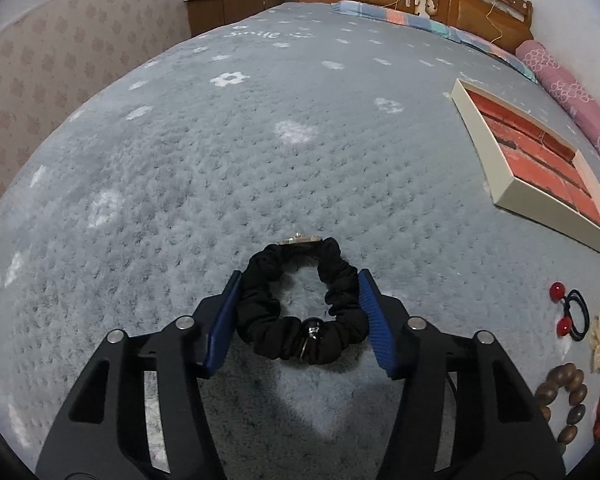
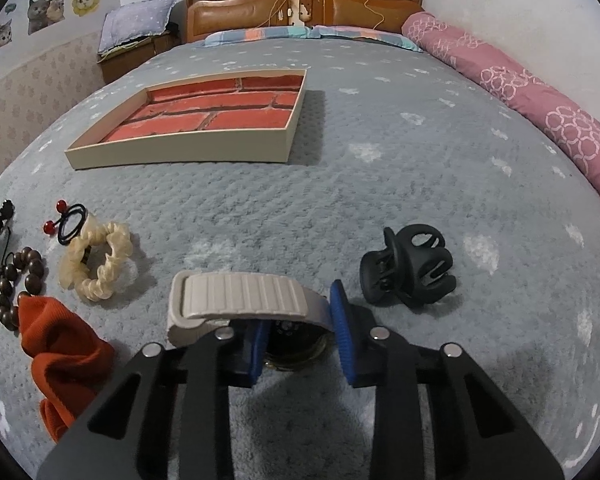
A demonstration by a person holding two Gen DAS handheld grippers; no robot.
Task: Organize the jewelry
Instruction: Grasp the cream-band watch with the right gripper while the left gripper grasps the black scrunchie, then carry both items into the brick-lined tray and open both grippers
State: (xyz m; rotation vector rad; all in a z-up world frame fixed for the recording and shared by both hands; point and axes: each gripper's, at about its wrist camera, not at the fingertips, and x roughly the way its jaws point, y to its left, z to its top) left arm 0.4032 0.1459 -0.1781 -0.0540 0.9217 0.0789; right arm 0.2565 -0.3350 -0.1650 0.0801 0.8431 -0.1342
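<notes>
Left gripper (image 1: pixel 300 320) pads press both sides of a black scrunchie (image 1: pixel 300 304) lying mid-bedspread (image 1: pixel 220 160), which bears the woven word "Smile". Right gripper (image 2: pixel 300 340) pinches a watch (image 2: pixel 292 340) with a beige strap. The brick-lined tray (image 2: pixel 180 156) sits toward the headboard. A wall sticker reads "LOVELY CATS".

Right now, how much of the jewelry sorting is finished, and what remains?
Nothing looks done: the tray with the brick lining holds nothing. In hand: the left claw straddles the black scrunchie, the right claw the watch. Left on the bed: hair clip, cream scrunchie, bead bracelet, cherry hair tie, orange cloth.
</notes>
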